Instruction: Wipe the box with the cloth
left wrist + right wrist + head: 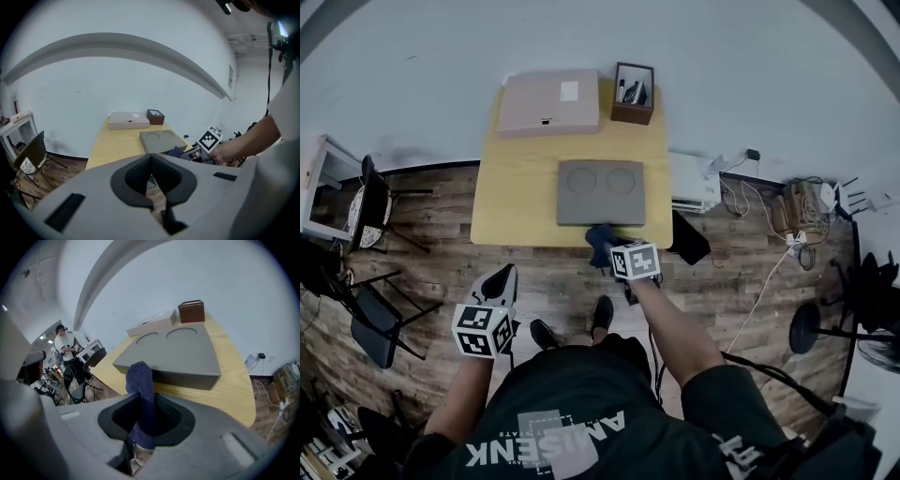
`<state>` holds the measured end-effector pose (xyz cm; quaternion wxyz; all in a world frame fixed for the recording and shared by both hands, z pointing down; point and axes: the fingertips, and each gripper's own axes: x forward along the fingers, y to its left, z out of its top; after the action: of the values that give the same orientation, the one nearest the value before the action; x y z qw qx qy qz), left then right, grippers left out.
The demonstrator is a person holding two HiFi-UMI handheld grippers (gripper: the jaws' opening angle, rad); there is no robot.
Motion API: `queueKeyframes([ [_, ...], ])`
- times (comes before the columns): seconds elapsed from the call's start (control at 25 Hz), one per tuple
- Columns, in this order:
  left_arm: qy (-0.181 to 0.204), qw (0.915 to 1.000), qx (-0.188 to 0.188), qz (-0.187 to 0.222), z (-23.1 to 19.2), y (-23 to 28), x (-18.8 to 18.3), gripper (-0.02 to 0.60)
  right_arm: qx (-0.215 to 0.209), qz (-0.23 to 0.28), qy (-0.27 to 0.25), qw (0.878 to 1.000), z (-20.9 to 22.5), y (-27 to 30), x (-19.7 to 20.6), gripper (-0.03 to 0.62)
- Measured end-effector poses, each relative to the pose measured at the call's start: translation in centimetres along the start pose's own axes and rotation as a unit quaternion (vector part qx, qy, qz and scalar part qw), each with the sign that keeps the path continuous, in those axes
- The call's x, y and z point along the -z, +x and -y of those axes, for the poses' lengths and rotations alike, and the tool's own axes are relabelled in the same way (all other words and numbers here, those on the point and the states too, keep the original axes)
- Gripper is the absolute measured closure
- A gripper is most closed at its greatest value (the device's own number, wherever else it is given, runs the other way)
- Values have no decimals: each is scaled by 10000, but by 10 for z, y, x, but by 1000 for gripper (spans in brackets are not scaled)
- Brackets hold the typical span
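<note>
- The grey box (600, 192) lies flat near the front edge of the table (520, 187). Its top has two round recesses.
- The cloth (143, 394), dark blue, stands bunched between the jaws of the right gripper (617, 255), which are clamped on it. The free end of the cloth is at the near side wall of the box; contact cannot be confirmed.
- The left gripper (151, 173) hangs low, well apart from the table. Its jaws are together with nothing between them.
- Step in hand, as judged: bringing the cloth to the box; wiping appears about to begin.
- Next move calls for lifting the cloth onto the top face and pressing lightly while sweeping across it.
- Count: one grey box, one cloth, two grippers, one flat cardboard box (548, 103), one small brown box (634, 94), one table.
</note>
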<state>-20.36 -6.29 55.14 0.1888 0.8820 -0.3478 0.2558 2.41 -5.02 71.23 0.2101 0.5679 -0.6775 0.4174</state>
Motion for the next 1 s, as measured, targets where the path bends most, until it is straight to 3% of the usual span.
queueKeyframes([
  [1.0,225,9996,135,-46,20,39,-20,580,905,354,1118,9890,113,-62,19,510],
])
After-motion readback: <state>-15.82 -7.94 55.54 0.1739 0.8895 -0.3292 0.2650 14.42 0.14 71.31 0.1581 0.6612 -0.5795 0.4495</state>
